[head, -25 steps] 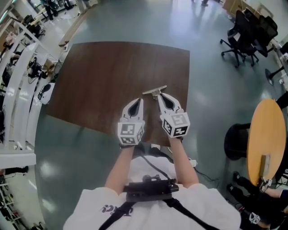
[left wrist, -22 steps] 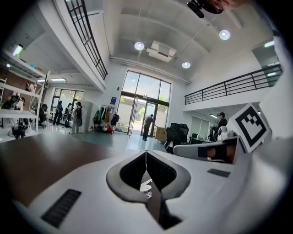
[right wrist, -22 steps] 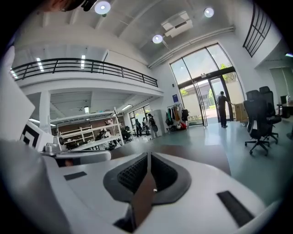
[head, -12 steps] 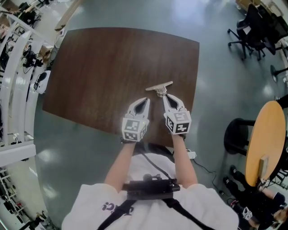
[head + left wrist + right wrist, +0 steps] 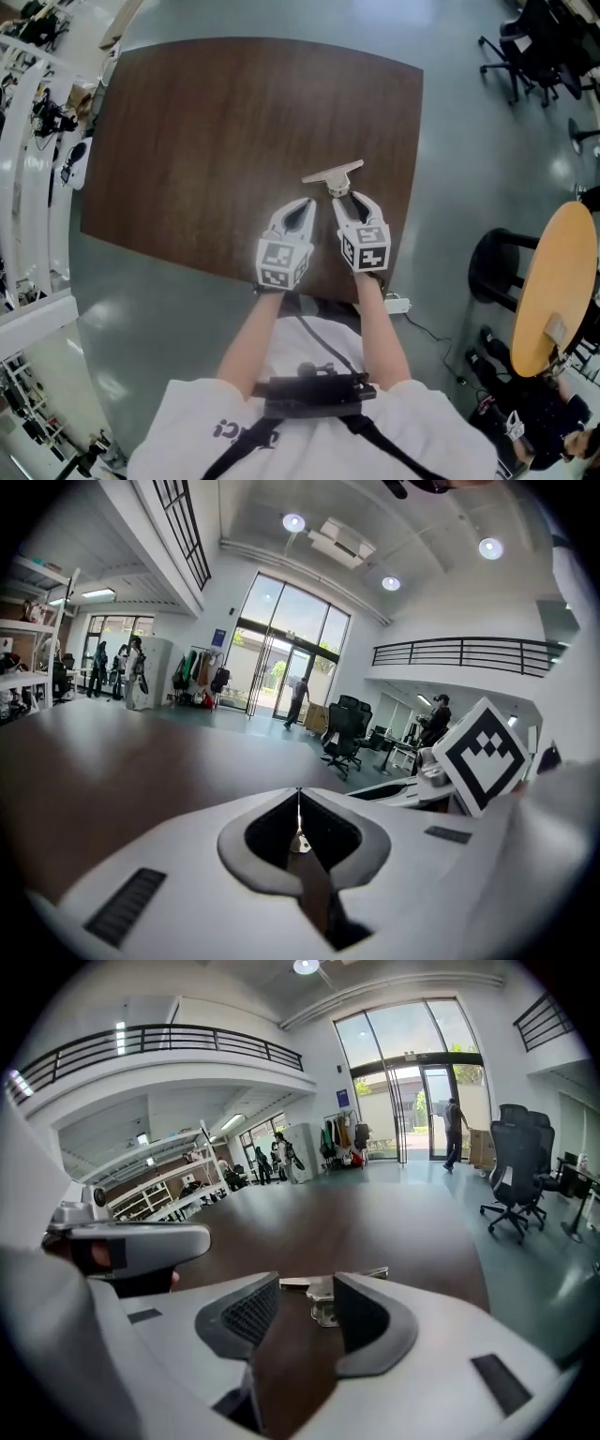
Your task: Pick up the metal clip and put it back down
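Observation:
The metal clip [image 5: 333, 174] lies on the dark brown table [image 5: 206, 131], its long flat bar crosswise and its tail toward me. My right gripper [image 5: 345, 197] sits low just behind it. Its jaws have just been opening and now stand apart. In the right gripper view the clip [image 5: 328, 1285] rests at the tips of the right gripper [image 5: 307, 1290], its tail reaching into the gap, and neither pad presses on it. My left gripper [image 5: 305, 202] hovers beside the right one, left of the clip. The left gripper [image 5: 299, 799] is shut, with nothing in it.
The table's near edge runs just under both grippers. Office chairs [image 5: 544, 37] stand on the floor at the far right. A round yellow table [image 5: 548, 281] and a black stool [image 5: 492, 281] are at the right. White shelving [image 5: 28, 141] lines the left side.
Both grippers have come down toward the table with the clip at the right gripper's tips. The right jaws, shut before, now stand apart, and the clip rests on the table.

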### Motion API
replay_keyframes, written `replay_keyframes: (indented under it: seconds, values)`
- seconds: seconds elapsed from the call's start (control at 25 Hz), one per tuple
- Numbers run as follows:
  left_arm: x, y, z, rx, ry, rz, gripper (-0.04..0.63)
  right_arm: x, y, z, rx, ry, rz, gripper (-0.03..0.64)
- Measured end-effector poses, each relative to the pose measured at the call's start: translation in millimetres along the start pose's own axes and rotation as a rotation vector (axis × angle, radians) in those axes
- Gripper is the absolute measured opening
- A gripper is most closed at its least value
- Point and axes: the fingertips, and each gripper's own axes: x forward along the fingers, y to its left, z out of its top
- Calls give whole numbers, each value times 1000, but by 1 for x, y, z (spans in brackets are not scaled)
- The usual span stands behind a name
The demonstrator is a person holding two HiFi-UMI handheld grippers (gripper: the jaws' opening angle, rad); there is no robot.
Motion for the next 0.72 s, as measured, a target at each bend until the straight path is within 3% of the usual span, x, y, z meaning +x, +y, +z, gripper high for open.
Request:
replay_keyframes:
  seconds: [0.12, 0.16, 0.36, 0.72]
  values:
    - [12, 3, -11, -9, 21, -19, 14, 15, -4, -11, -6, 33, -16, 303]
    - [14, 6, -14, -8, 27, -19, 13, 20, -6, -15, 3, 45, -22, 324]
    - [18, 29, -13, -8, 38, 41, 14, 43, -13, -26, 48, 78, -52, 327]
    - [23, 57, -25, -35, 64, 59, 13, 80, -24, -43, 47, 141, -81, 327]
